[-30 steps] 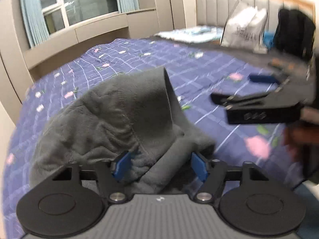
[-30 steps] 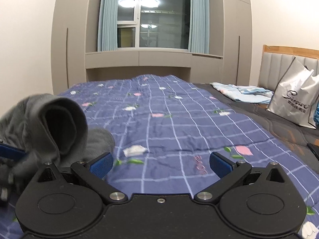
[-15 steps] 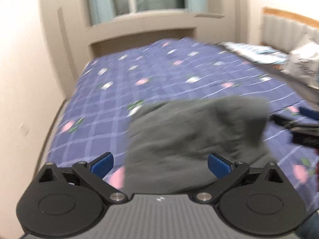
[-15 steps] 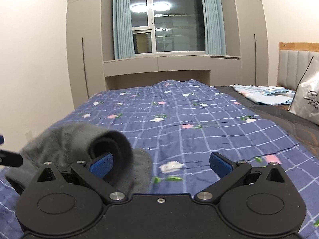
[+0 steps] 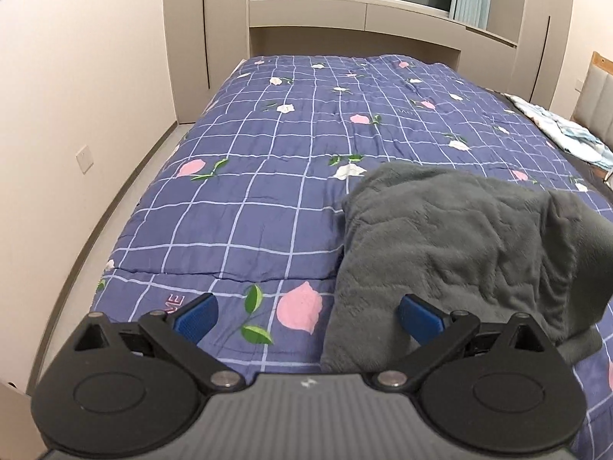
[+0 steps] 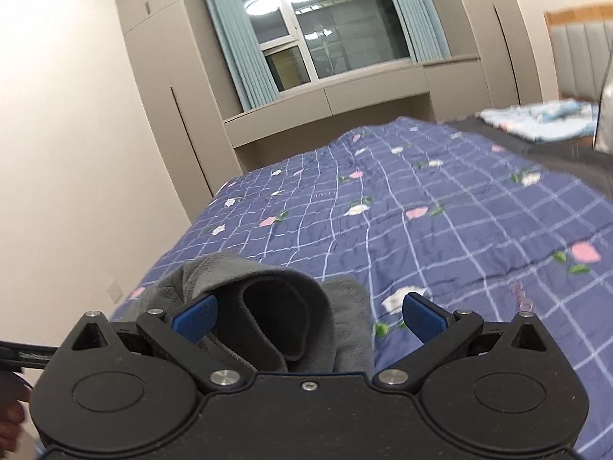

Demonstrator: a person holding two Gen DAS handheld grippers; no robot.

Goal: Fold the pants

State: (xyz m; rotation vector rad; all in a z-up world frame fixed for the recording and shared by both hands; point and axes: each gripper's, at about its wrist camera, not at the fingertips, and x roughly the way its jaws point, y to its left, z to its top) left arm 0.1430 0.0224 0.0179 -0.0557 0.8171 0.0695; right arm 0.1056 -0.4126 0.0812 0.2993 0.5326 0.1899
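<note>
A: Letting go is the change — a second ago your left gripper (image 5: 308, 316) was clamped on the grey pants (image 5: 459, 253); now its fingers stand wide apart, nothing between them but quilt.

B: Pants location?

A: Left view: bunched heap on the bed, right of centre, its near edge around the right fingertip (image 5: 419, 316) and running out past it; whether it touches, can't tell. Left fingertip sits over bare blue quilt (image 5: 249, 191).

B: Right side?

A: Right gripper (image 6: 308, 316) was open and is open now. It has closed in on the heap: a rolled cuff or waistband opening of the pants (image 6: 276, 314) lies between the fingers, nearer the left one. Not pinched.

B: Meaning?

A: Looks like a fold got dropped and you're regrasping. Heap isn't flat, so likely not finished. Beyond it, just quilt, then window (image 6: 325, 34).
</note>
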